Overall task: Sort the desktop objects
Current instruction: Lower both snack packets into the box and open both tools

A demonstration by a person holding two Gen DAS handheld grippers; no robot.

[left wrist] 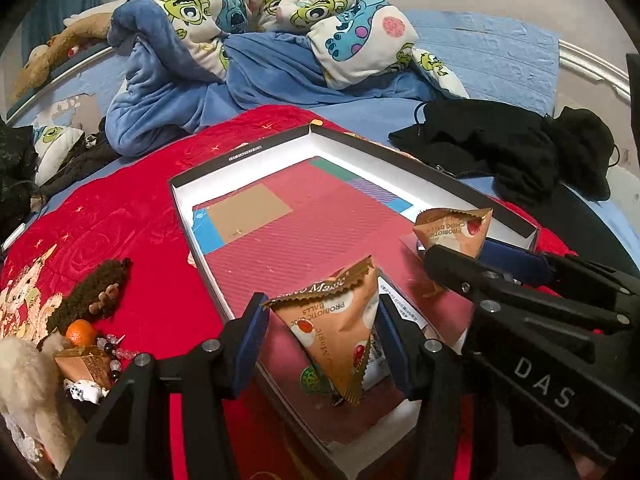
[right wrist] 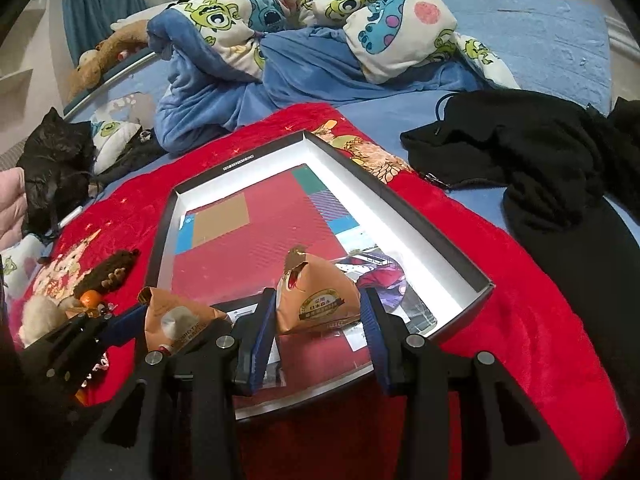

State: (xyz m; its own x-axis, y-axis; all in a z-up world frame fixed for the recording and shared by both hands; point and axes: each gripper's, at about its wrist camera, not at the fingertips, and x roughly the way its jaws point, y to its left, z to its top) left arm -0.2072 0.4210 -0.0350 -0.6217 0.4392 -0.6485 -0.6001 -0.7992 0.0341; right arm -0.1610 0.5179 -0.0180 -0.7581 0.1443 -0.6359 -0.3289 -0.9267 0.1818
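A shallow box [left wrist: 240, 168] with white walls and a red patterned floor lies on a red blanket [left wrist: 132, 216]. My left gripper [left wrist: 322, 322] is shut on a brown triangular snack packet [left wrist: 336, 332] over the box's near end. My right gripper [right wrist: 318, 312] is shut on a second brown packet [right wrist: 316, 300] over the box's near right part. In the left wrist view the right gripper [left wrist: 464, 252] shows with its packet [left wrist: 456, 228]. In the right wrist view the left gripper [right wrist: 132, 324] shows at lower left with its packet [right wrist: 180, 320].
A pile at the blanket's left holds a tangerine [left wrist: 80, 332], beads, a brown fuzzy item [left wrist: 96, 292] and another brown packet [left wrist: 86, 364]. Black clothing [left wrist: 508, 152] lies to the right. A rumpled blue cartoon quilt [left wrist: 260, 40] is behind the box [right wrist: 400, 220].
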